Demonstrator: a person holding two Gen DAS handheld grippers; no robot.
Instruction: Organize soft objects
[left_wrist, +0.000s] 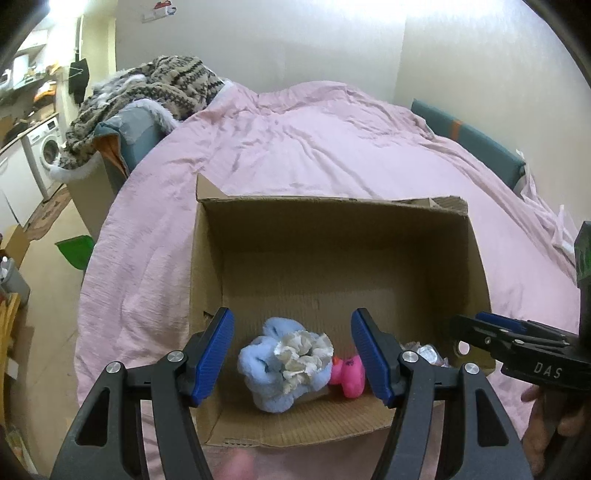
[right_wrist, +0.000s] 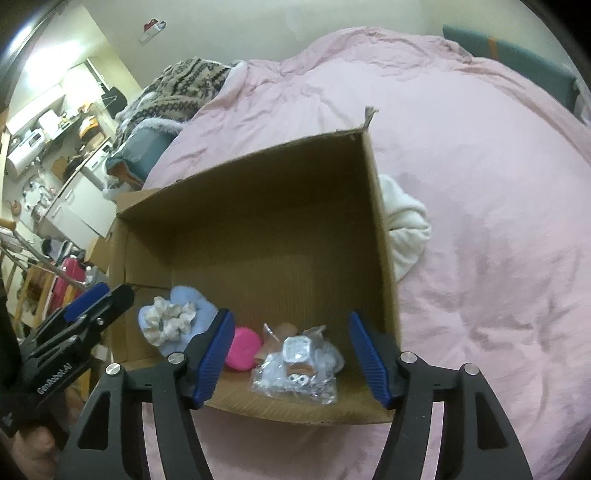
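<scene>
At the far left, past the edge of the bed, a washing machine (left_wrist: 47, 147) stands in a cluttered kitchen corner, and a brown patterned knit (left_wrist: 147, 92) is heaped over a grey-blue chair by the bed's far left side. The bed is covered by a rumpled pink duvet (left_wrist: 314, 140), and an open cardboard box (left_wrist: 207, 266) sits on it near the person, its flaps torn at the far corners. The left gripper (left_wrist: 291, 354) hangs over the box's near left part with its blue-padded jaws standing wide apart and nothing pressed between them; below the gap, on the box floor near the near wall, lies a light blue fleecy bundle (left_wrist: 258, 373) with a cream ruffled scrunchie (left_wrist: 304, 350) resting on top of it. Just right of that bundle, touching it, is a bright pink soft toy (left_wrist: 351, 373), partly hidden behind the left gripper's right pad. Further right along the same near wall sits a small item wrapped in crinkled clear plastic (right_wrist: 295, 369), with a tan shape half hidden behind it that cannot be made out. The right gripper (right_wrist: 291, 354) is poised above this plastic-wrapped item, jaws likewise spread wide and empty, its pads clear of everything in the box. Outside the box, against its right wall, a white fluffy cloth (right_wrist: 406, 225) lies bunched on the duvet. A grey-blue headboard (left_wrist: 472, 136) edges the bed's far right side.
</scene>
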